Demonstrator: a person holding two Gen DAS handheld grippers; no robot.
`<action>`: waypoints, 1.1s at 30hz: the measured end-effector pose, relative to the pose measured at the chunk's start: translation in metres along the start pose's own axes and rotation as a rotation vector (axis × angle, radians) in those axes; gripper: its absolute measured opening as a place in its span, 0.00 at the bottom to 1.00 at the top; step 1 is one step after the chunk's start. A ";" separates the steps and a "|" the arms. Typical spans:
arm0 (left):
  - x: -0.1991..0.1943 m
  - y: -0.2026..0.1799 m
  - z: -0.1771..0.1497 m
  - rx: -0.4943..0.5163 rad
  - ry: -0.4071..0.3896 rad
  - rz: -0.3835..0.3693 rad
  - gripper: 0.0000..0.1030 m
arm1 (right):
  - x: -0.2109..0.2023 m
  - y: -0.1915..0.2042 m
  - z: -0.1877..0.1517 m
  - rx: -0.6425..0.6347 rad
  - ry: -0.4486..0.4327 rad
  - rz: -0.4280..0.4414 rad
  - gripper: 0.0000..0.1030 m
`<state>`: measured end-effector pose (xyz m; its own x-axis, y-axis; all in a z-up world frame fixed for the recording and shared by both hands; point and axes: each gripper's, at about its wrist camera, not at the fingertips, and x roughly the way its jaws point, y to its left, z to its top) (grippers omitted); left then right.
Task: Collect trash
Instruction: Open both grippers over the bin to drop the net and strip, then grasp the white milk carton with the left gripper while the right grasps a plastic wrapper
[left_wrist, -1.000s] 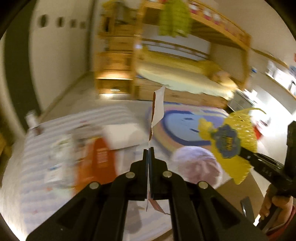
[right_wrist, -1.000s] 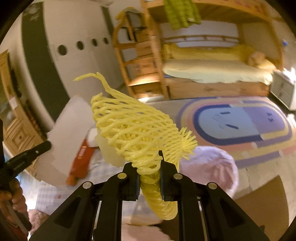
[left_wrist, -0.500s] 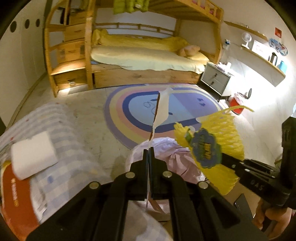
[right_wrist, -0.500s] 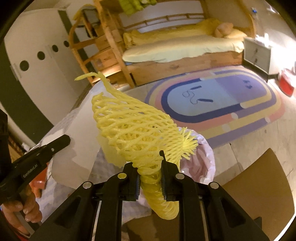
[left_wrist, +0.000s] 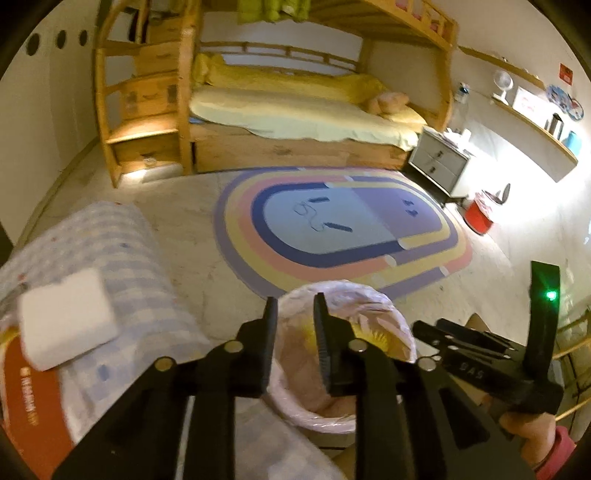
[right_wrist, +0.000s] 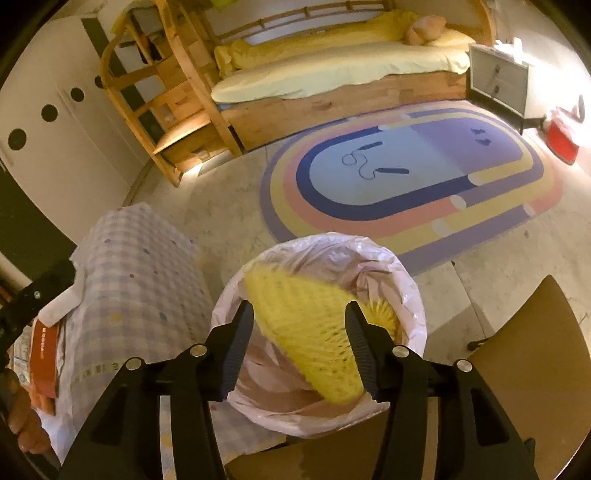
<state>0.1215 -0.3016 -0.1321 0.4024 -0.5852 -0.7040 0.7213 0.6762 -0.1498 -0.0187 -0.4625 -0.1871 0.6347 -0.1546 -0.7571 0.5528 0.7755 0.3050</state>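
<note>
A bin lined with a pale pink bag (right_wrist: 391, 266) stands on the floor below both grippers; it also shows in the left wrist view (left_wrist: 373, 295). My right gripper (right_wrist: 299, 314) is open above the bin, and the yellow foam net (right_wrist: 310, 325) lies blurred between its jaws, over the bin's mouth, touching neither. My left gripper (left_wrist: 292, 317) is open and empty above the bin's near rim. A bit of the yellow net (left_wrist: 376, 338) shows inside the bag. The paper scrap is hidden. The right gripper (left_wrist: 461, 347) also shows at right in the left wrist view.
A table with a checked cloth (left_wrist: 122, 258) stands at left, holding a white block (left_wrist: 66, 317) and an orange package (left_wrist: 29, 391). A brown chair seat (right_wrist: 524, 369) is at lower right. A striped oval rug (right_wrist: 406, 173), bunk bed (left_wrist: 295, 114) and red bucket (left_wrist: 478, 218) lie beyond.
Both grippers moved over the bin and opened. The left one let go of the paper scrap, which is gone from view. The right one let go of the yellow net, which drops into the bin.
</note>
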 end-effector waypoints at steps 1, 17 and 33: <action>-0.009 0.004 -0.001 -0.003 -0.010 0.013 0.21 | -0.005 0.001 0.001 -0.005 -0.012 0.000 0.51; -0.155 0.061 -0.056 -0.093 -0.123 0.215 0.39 | -0.114 0.118 -0.028 -0.264 -0.136 0.149 0.51; -0.219 0.180 -0.125 -0.331 -0.120 0.513 0.87 | -0.085 0.237 -0.063 -0.513 -0.081 0.257 0.73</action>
<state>0.0927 0.0048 -0.0920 0.7259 -0.1820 -0.6632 0.2138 0.9763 -0.0339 0.0246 -0.2275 -0.0869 0.7646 0.0468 -0.6428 0.0561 0.9888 0.1386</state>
